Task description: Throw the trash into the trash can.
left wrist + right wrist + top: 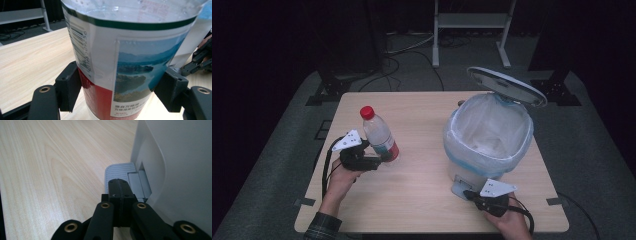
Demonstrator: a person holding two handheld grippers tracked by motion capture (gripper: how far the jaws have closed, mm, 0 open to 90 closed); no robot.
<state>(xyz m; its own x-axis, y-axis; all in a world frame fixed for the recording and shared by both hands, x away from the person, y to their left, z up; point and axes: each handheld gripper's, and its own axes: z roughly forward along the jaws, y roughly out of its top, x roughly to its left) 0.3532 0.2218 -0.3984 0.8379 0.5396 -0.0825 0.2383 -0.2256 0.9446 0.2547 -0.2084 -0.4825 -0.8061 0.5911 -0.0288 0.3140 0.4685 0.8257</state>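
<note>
The left gripper [379, 159] clamps a red-capped water bottle [379, 136] whose label carries a barcode and Chinese print; the right gripper [119, 185], jaws pressed together, rests on the bin's pedal [117, 171]

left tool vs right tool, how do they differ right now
The left tool has its jaws spread around the lower body of the water bottle, gripping it; the right tool has its jaws pressed together with nothing between them. The left holds the bottle mid-table; the right presses on the bin's pedal, with the lid up. Both are hand-held and black.

Bottle [378, 135] stands left of bin [488, 145] (on table [422, 200]).
</note>
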